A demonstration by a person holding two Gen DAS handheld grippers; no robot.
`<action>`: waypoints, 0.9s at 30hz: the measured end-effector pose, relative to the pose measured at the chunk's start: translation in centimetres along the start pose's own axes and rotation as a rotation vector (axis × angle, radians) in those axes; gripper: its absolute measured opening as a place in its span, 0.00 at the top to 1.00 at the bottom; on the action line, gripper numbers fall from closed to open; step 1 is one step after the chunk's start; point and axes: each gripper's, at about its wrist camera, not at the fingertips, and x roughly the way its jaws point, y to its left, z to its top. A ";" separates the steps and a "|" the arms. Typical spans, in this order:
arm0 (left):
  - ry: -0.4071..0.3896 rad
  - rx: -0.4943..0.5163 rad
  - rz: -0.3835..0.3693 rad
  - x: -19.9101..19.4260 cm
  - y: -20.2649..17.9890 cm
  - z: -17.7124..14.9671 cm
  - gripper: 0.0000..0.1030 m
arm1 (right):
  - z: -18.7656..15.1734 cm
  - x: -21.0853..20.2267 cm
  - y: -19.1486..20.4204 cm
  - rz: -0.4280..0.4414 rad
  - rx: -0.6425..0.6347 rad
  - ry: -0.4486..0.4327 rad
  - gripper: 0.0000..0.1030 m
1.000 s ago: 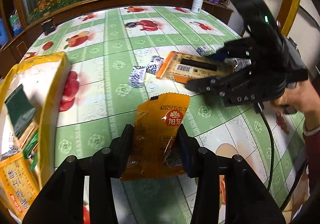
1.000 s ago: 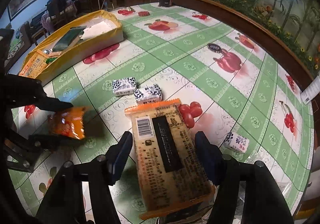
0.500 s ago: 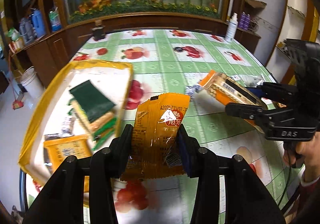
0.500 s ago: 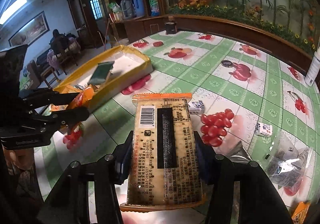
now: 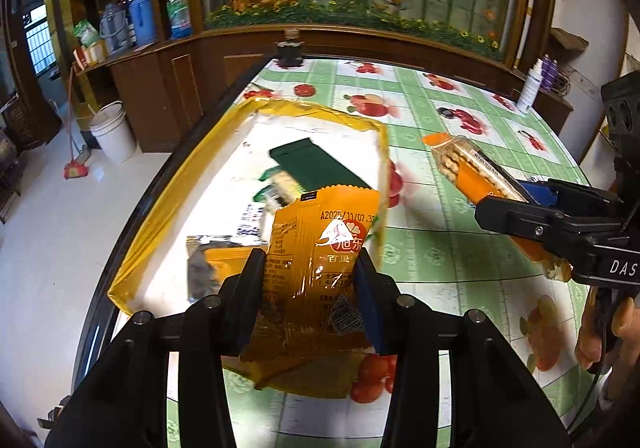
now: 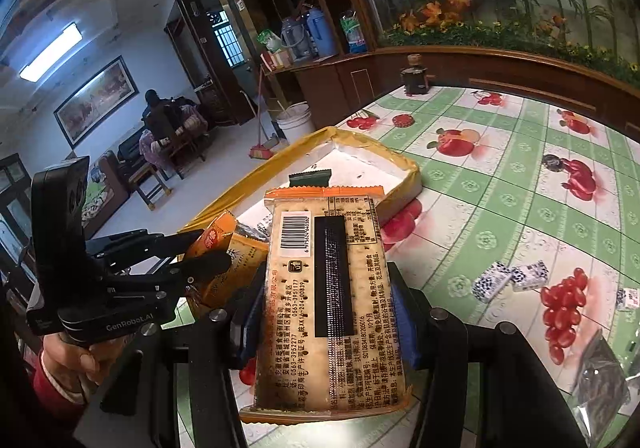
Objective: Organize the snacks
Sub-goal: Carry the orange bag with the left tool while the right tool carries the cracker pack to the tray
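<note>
The yellow-edged box (image 5: 362, 123) holds a green packet (image 5: 316, 168) and other snacks. Above its near end, the left gripper (image 5: 308, 276) clamps an orange packet (image 5: 320, 244); beside the box, the right gripper (image 6: 326, 308) pinches a cracker pack (image 6: 324, 288).

Both tools are matte black plastic. The left tool (image 5: 308, 288) has two broad arms studded with round silver screw heads, its fingers faced with blue pads (image 5: 366, 300); its side reads "GenRobot.AI" in pale lettering, and a boxy black camera housing rises above it. The right tool (image 6: 328, 312) has matching blue pads, white "DAS" lettering, and a thin black cable (image 5: 600, 332) below. Red sleeve cuffs (image 6: 60, 384) cover both wrists.
</note>
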 end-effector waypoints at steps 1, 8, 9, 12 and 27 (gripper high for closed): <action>-0.001 -0.006 0.005 0.0 0.3 0.0 0.60 | 0.2 0.6 0.3 0.005 0.001 0.003 0.47; 0.014 -0.034 0.039 1.3 2.2 0.5 0.60 | 1.9 3.5 1.0 0.015 0.030 0.001 0.47; 0.017 -0.040 0.043 1.6 2.7 0.6 0.60 | 2.1 3.9 1.0 0.017 0.038 0.001 0.47; 0.030 -0.063 0.054 2.4 3.8 1.0 0.60 | 3.1 5.4 0.8 0.010 0.059 0.003 0.47; 0.061 -0.110 0.106 5.0 6.3 2.1 0.60 | 6.4 12.7 0.0 -0.038 0.100 0.035 0.47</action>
